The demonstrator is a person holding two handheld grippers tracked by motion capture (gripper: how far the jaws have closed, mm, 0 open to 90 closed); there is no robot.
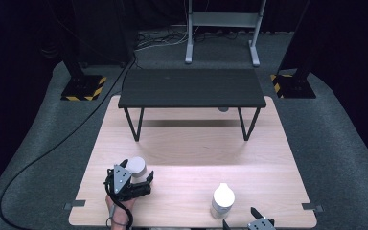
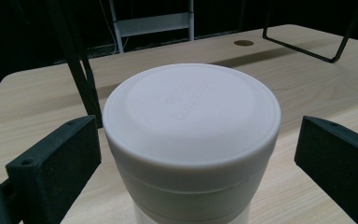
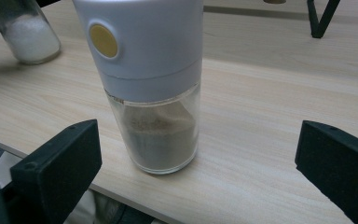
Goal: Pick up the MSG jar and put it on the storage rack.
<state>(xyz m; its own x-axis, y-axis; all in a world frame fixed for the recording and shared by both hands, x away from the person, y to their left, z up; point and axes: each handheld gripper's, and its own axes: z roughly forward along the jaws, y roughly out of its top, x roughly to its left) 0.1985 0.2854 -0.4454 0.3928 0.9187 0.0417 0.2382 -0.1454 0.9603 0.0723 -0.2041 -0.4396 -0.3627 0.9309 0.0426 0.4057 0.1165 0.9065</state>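
A jar with a flat white lid [image 2: 191,112] stands between the jaws of my left gripper [image 2: 196,144]. The jaws are open, with a gap on each side of the lid. In the high view this jar [image 1: 137,165] and the left gripper [image 1: 137,172] are near the table's front left. A grinder [image 3: 151,88] with a white top, a yellow button and a clear body holding brown powder stands upright ahead of my open right gripper [image 3: 196,149], closer to its left jaw. From above, the grinder [image 1: 222,200] is at the front right, with the right gripper [image 1: 239,217] just behind it at the table edge.
A low black bench [image 1: 191,87] on thin legs stands across the far half of the light wooden table [image 1: 191,148]. The right gripper view also has the white-filled jar [image 3: 28,32] at the upper left. A metal stand [image 1: 223,28] and cables lie on the floor beyond.
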